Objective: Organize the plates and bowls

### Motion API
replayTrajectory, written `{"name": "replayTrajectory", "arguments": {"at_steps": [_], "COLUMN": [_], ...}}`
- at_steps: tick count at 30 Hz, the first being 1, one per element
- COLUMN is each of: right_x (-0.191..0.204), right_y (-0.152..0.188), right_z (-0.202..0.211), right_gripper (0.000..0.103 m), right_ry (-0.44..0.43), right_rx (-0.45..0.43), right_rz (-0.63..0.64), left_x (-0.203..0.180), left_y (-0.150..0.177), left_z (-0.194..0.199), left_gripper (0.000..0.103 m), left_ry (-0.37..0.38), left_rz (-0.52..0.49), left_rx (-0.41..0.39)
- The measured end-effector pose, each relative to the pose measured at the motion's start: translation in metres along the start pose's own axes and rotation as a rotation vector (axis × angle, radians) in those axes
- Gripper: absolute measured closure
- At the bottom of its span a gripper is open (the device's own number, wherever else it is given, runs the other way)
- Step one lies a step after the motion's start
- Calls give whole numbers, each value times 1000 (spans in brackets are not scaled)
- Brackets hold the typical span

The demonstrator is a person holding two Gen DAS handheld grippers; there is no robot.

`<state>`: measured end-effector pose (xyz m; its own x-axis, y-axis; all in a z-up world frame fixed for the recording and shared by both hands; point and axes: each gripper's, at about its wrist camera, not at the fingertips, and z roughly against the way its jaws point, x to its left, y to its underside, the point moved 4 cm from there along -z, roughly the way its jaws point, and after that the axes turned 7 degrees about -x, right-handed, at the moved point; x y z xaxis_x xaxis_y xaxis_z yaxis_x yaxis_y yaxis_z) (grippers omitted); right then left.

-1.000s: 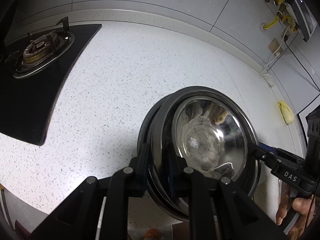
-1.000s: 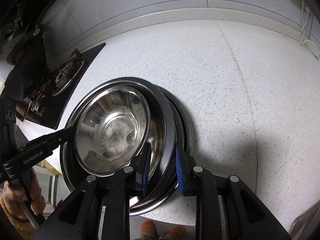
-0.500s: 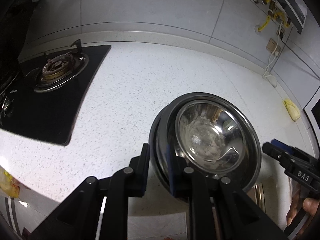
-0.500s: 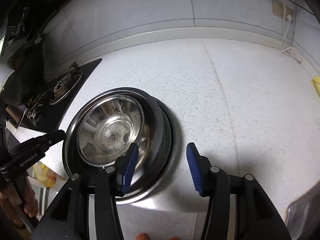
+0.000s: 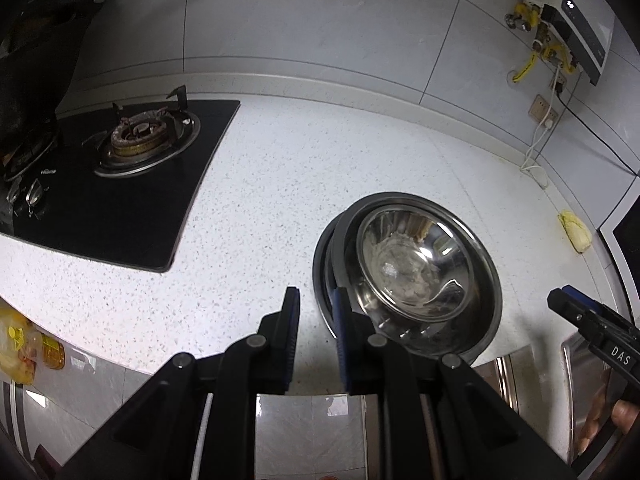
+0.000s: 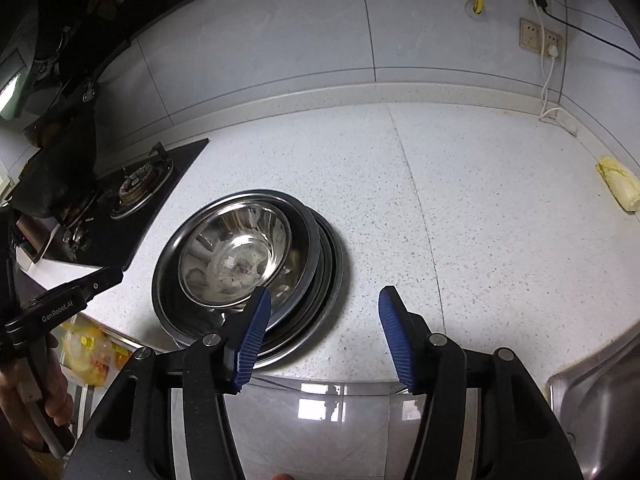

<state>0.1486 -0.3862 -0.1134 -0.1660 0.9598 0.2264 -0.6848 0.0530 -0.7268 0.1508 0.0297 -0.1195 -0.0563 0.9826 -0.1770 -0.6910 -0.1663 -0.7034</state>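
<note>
Across the middle of the view runs the speckled bench, bearing everything of note. At 10 o'clock on it sits the black hob, well apart from the work. At 4 o'clock, near the front edge, stands the stack of steel plates with one bowl nested on top, a whitish residue inside it. A second ago both grippers were clamped on the stack's rim; now both are off it and drawn back, and the stack rests alone on the bench. Judgement: the stack has been placed, and this step looks complete. The left hand-held gripper is nearly closed with nothing between its pads, its tips just beside the stack's rim. The right hand-held gripper is opening, empty, with bare bench between its pads. A sink lies at 5 o'clock in the right view, a yellow sponge at 2 o'clock. Nothing obstructs the stack.
</note>
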Motion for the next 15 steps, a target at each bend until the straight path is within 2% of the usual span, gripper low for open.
{"name": "replayTrajectory", "arguments": {"at_steps": [5,9,15], "right_x": [5,12,19], "right_y": [-4,-6,-6], "right_z": [15,29,55], "right_gripper": [51,44,41], "right_ry": [25,52,97], "right_rx": [-35,-68,-123], "right_rz": [-12,-2,15], "left_x": [0,3,6], "left_y": [-9,-17,-25], "left_z": [15,27,45], "left_gripper": [87,87,87], "left_ry": [5,19,51], "left_rz": [-32,-51,-74], "left_rx": [-37,-60,-95]}}
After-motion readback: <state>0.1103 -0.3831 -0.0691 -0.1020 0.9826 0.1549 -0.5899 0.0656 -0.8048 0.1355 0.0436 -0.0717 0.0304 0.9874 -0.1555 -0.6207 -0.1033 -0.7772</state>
